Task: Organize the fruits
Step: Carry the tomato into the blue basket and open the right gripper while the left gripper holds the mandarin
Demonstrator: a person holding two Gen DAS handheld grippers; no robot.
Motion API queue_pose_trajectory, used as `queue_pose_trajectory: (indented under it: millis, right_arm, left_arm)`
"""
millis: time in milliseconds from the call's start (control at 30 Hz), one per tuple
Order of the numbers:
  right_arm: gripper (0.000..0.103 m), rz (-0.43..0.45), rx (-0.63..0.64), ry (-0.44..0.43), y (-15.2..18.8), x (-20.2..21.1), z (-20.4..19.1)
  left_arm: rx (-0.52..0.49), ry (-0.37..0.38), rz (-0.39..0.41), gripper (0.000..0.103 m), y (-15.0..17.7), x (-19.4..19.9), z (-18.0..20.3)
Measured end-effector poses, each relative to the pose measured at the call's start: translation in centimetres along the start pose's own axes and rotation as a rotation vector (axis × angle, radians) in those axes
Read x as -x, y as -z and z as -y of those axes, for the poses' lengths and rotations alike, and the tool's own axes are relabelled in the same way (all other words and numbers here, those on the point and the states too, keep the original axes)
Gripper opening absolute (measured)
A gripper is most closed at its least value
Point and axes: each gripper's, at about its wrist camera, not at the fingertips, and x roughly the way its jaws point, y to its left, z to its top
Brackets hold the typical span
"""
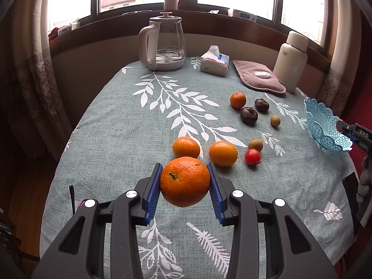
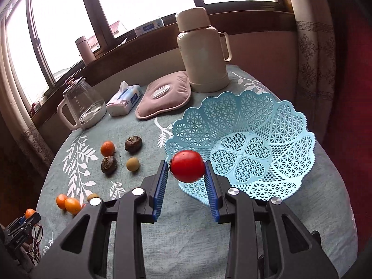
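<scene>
Two grips, both loaded. Right gripper (image 2: 187,166): blue ribbed fingers (image 2: 160,186) clamped on small round red fruit (image 2: 187,165), stem end turned toward frame left, no real long axis. Pale blue lattice plastic basket (image 2: 267,144) just behind and to the right of it, near rim under the fruit, hollow further right. Left gripper (image 1: 184,181): clamped on large round orange (image 1: 184,181), stem facing camera, above grey-green leaf-print tabletop (image 1: 116,121), basket far off at right edge. Right hand clearly nearer; likely release next.
</scene>
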Motion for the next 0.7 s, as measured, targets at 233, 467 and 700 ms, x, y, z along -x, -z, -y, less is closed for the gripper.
queue_pose_trajectory:
  millis: [233, 467, 700]
  right_arm:
    - [0.033, -0.003, -0.017, 0.100, 0.1, -0.4, 3.3]
    - [0.035, -0.042, -0.034, 0.146, 0.6, -1.8, 4.3]
    - [0.055, -0.008, -0.073, 0.152, 0.1, -0.8, 5.3]
  left_arm:
    - [-0.001, -0.001, -0.003, 0.039, 0.0, -0.2, 0.1]
    - [-0.008, 0.008, -0.001, 0.039, 0.1, 0.0, 0.5]
    - [0.004, 0.049, -0.011, 0.039, -0.4, -0.3, 1.2]
